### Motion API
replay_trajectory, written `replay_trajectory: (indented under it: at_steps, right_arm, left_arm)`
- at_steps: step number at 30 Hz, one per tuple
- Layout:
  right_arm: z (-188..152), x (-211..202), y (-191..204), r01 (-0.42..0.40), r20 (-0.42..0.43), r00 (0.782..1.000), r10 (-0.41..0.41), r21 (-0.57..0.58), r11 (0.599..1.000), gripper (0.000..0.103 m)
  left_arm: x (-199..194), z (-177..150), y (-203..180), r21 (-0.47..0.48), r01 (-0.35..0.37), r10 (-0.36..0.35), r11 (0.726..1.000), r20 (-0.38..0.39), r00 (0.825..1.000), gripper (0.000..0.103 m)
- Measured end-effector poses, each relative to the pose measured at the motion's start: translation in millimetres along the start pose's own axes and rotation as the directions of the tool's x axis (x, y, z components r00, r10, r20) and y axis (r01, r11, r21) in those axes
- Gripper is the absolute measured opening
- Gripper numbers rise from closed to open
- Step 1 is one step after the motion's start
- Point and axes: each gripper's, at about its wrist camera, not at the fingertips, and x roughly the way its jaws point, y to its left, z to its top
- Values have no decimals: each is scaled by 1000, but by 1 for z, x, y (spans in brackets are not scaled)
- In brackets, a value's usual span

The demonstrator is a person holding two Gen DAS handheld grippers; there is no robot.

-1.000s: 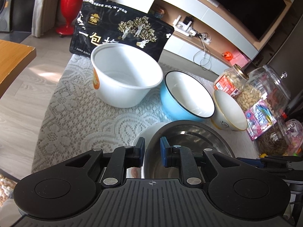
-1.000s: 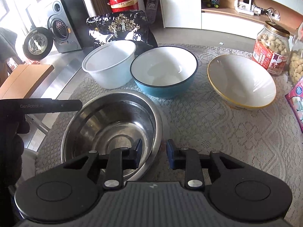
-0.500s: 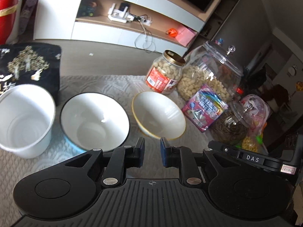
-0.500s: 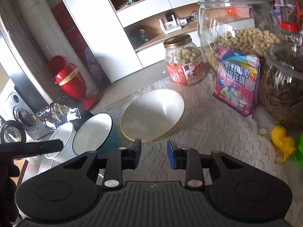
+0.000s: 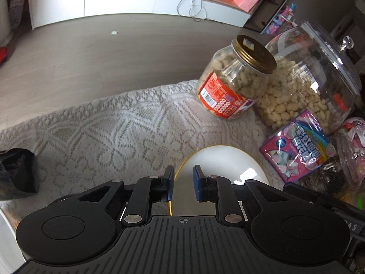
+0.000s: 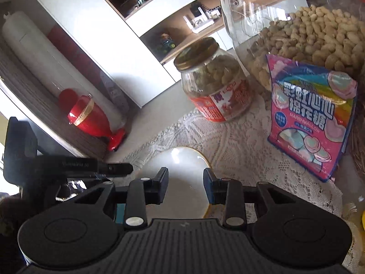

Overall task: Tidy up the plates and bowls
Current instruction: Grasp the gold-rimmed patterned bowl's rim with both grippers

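A white bowl with a gold rim (image 5: 219,166) sits on the lace tablecloth, just under both grippers. My left gripper (image 5: 183,183) is open over the bowl's left rim, with the gold rim between its jaws. The same bowl shows in the right wrist view (image 6: 184,173), where my right gripper (image 6: 186,188) is open and empty above its middle. The left gripper's body (image 6: 68,166) shows at the left of the right wrist view. The other bowls are out of view.
A peanut jar with a gold lid (image 5: 237,84), a big glass jar of peanuts (image 5: 308,77) and a pink marshmallow bag (image 5: 298,146) stand close behind and right of the bowl. A black bag's corner (image 5: 16,173) lies at the left. The table's far edge (image 5: 91,100) drops to the floor.
Both grippers have swung right, away from the steel, white and blue bowls, and come in low over the gold-rimmed bowl. The right jaws have opened a little wider.
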Motion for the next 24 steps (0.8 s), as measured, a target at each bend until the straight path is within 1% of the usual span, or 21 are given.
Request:
replay_trajectory:
  at_steps: [2,5,7,9,12,13,15,17,19,20,22,23,24]
  right_arm:
    - [-6,12,-10,11,-45,999,-10,27,1000,33]
    - [-6,23,-19,-36,-72,997,43,90,995,33]
    - [-7,26,-21,-56,-77,995,64,109,992,34]
    - [-9,31,-22,-58,-92,993,70,126,990,34]
    - [-13,43,-22,-50,-129,989,69,145,988,34]
    - [-15,49,-23,-45,-142,988,66,148,988,34]
    - [-20,58,-22,-36,-171,983,62,150,988,34]
    - [-23,65,-22,-44,-199,977,76,161,986,34]
    - [-23,71,-23,-49,-210,974,87,179,983,32]
    - [-23,74,-24,-44,-213,974,83,181,983,29]
    - [-24,77,-22,-41,-211,974,77,172,984,23]
    - [-23,77,-21,-38,-212,975,73,162,986,21]
    - [-23,77,-19,-34,-215,974,66,148,988,21]
  left_arm:
    - [10,6,3,-15,9,-9,1000,-8,1000,20]
    - [22,7,6,-33,4,-6,999,-40,999,20]
    - [29,3,6,-24,3,-5,1000,-68,998,22]
    - [34,-1,4,-3,-2,2,1000,-96,995,22]
    - [41,-7,3,12,0,1,1000,-113,994,21]
    - [44,-8,2,16,7,-5,1000,-111,994,22]
    - [47,-9,-2,29,0,4,1000,-110,994,25]
    - [50,-10,-5,42,-4,9,999,-114,993,30]
    - [53,-10,-8,55,-12,19,998,-117,993,33]
    - [56,-11,-11,66,-22,30,998,-119,992,33]
    - [61,-13,-15,84,-44,54,996,-122,991,34]
    - [64,-14,-17,93,-57,68,994,-125,990,34]
    - [67,-14,-19,101,-65,78,993,-130,988,37]
